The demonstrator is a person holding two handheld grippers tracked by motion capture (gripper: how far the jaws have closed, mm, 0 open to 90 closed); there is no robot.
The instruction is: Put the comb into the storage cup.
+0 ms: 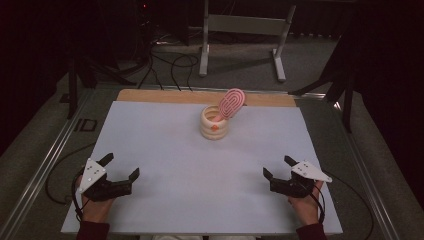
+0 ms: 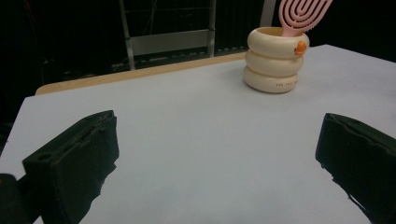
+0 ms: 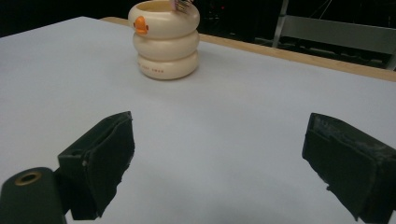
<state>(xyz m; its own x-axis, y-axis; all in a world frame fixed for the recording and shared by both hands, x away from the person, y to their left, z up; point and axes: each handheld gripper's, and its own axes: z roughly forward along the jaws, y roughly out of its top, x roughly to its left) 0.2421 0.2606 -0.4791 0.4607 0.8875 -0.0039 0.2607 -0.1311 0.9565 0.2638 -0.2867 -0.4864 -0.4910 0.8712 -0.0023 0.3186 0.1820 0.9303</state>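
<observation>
Both hands sit low at the near edge of the pale surface (image 1: 165, 150), each holding a tool, and nothing is gripped yet. Left tool (image 1: 120, 167) has its jaws spread wide, empty; right tool (image 1: 279, 166) matches it, jaws wide and empty, well apart from its partner.

Up the middle, toward the far side, stands the cream ringed cup (image 1: 214, 129), 3 stacked bulges with a small orange mark on its front. Leaning out of it to the right is the pink comb (image 1: 231, 102), its handle down inside the cup and its looped head tilted above the rim.

From the left gripper view the cup (image 2: 272, 65) sits ahead and to the right; from the right gripper view it (image 3: 165, 44) sits ahead and to the left. Both have a clear run.

My read: the reach comes next, and the comb is the likely target. Doing it well means 1 tool steadying the cup's wall while the other closes on the comb's stem just above the rim, then lifts along the tilt so the cup doesn't tip.
</observation>
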